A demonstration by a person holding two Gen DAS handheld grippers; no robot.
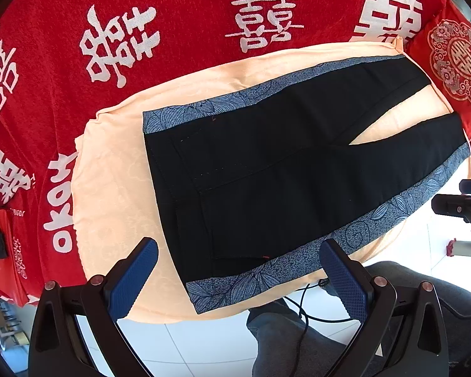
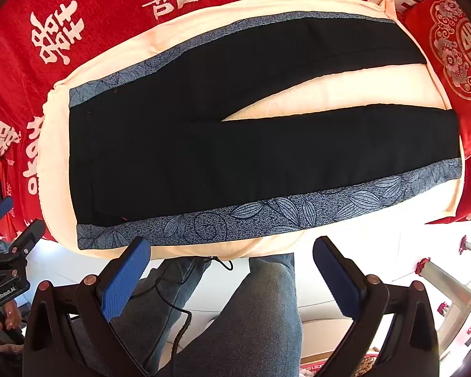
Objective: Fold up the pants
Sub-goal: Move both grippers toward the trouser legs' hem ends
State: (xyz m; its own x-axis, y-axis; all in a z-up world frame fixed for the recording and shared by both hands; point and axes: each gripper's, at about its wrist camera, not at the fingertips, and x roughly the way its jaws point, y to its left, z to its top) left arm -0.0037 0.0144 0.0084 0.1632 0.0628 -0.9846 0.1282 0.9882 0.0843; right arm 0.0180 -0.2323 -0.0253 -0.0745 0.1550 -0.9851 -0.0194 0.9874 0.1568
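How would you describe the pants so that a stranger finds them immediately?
On the red bedspread with white characters lies a pale peach cloth. Spread flat on it are the black pants, legs apart, the only dark item, edged with blue leaf-patterned side stripes.

The pants (image 2: 235, 157) are spread flat on a peach cloth (image 2: 56, 163), so the surface above them is left unobstructed. A bare strip of cloth is seen along the near edge, and a wedge of cloth is exposed between the two legs. At the leg ends, passage is narrowed by a red cushion (image 2: 461, 50). Below the near edge, room is taken by the person's knees (image 2: 267, 308) and a dangling black cable (image 2: 172, 301).
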